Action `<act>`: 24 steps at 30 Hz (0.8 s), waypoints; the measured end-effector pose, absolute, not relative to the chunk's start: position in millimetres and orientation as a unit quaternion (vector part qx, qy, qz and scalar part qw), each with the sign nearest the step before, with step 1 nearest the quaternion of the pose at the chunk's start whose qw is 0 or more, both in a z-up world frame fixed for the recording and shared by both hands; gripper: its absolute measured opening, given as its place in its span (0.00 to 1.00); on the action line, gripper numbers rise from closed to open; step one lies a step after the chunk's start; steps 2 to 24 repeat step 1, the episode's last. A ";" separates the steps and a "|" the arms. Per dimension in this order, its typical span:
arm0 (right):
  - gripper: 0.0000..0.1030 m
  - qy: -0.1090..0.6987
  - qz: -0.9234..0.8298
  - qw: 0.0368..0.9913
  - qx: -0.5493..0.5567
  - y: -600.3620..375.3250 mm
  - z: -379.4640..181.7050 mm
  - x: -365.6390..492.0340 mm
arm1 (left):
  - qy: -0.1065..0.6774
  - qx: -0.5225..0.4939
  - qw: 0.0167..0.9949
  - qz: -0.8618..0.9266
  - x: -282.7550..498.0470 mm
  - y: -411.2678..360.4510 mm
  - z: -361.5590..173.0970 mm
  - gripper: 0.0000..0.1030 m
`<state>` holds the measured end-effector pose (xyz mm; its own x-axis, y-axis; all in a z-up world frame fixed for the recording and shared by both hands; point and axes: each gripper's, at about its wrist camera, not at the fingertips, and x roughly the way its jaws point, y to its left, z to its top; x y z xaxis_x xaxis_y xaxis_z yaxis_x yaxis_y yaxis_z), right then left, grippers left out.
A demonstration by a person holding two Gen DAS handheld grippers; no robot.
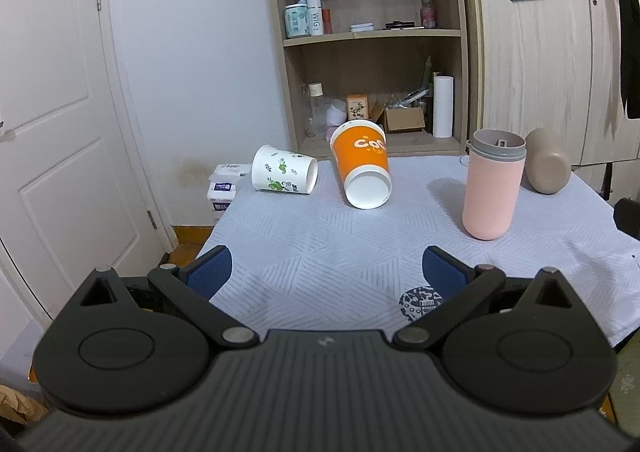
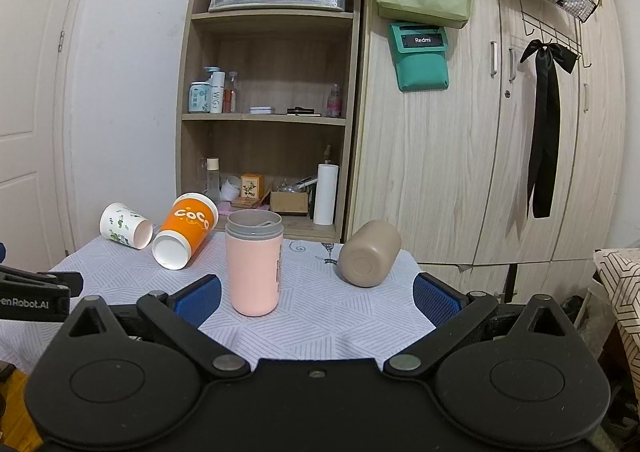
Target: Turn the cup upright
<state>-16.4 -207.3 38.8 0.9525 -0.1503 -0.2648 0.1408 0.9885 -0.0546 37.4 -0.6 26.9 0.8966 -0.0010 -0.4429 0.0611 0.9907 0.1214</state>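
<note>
Several cups are on the cloth-covered table [image 1: 312,252]. A white floral paper cup [image 1: 282,174] [image 2: 124,230] lies on its side at the far left. An orange paper cup [image 1: 362,161] [image 2: 186,230] lies on its side beside it, base toward me. A pink cup [image 1: 493,183] [image 2: 254,264] stands upright, open top up. A beige cup [image 1: 546,161] [image 2: 369,254] lies on its side at the right, base toward me. My left gripper [image 1: 326,272] is open and empty, short of the cups. My right gripper [image 2: 318,298] is open and empty; the pink cup stands just beyond its left finger [image 2: 198,298].
A wooden shelf unit [image 2: 264,119] with bottles and boxes stands behind the table, next to a wardrobe [image 2: 500,139]. A white door [image 1: 60,131] is at the left. Small white boxes [image 1: 224,187] sit past the table's far left edge. The left gripper's body [image 2: 36,292] shows at the left.
</note>
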 end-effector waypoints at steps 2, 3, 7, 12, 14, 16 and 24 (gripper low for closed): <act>1.00 0.135 -0.073 0.988 -0.018 -207.5 38.8 -16.5 | 0.226 0.067 0.972 -0.017 37.2 -0.9 27.0 1.00; 1.00 0.135 -0.073 0.988 -0.018 -207.5 38.8 -16.5 | 0.226 0.067 0.972 -0.017 37.2 -0.9 27.0 1.00; 1.00 0.135 -0.073 0.988 -0.018 -207.5 38.8 -16.5 | 0.226 0.067 0.972 -0.017 37.2 -0.9 27.0 1.00; 1.00 0.135 -0.073 0.988 -0.018 -207.5 38.8 -16.5 | 0.226 0.067 0.972 -0.017 37.2 -0.9 27.0 1.00; 1.00 0.135 -0.073 0.988 -0.018 -207.5 38.8 -16.5 | 0.226 0.067 0.972 -0.017 37.2 -0.9 27.0 1.00; 1.00 0.135 -0.073 0.988 -0.018 -207.5 38.8 -16.5 | 0.226 0.067 0.972 -0.017 37.2 -0.9 27.0 1.00; 1.00 0.135 -0.073 0.988 -0.018 -207.5 38.8 -16.5 | 0.226 0.067 0.972 -0.017 37.2 -0.9 27.0 1.00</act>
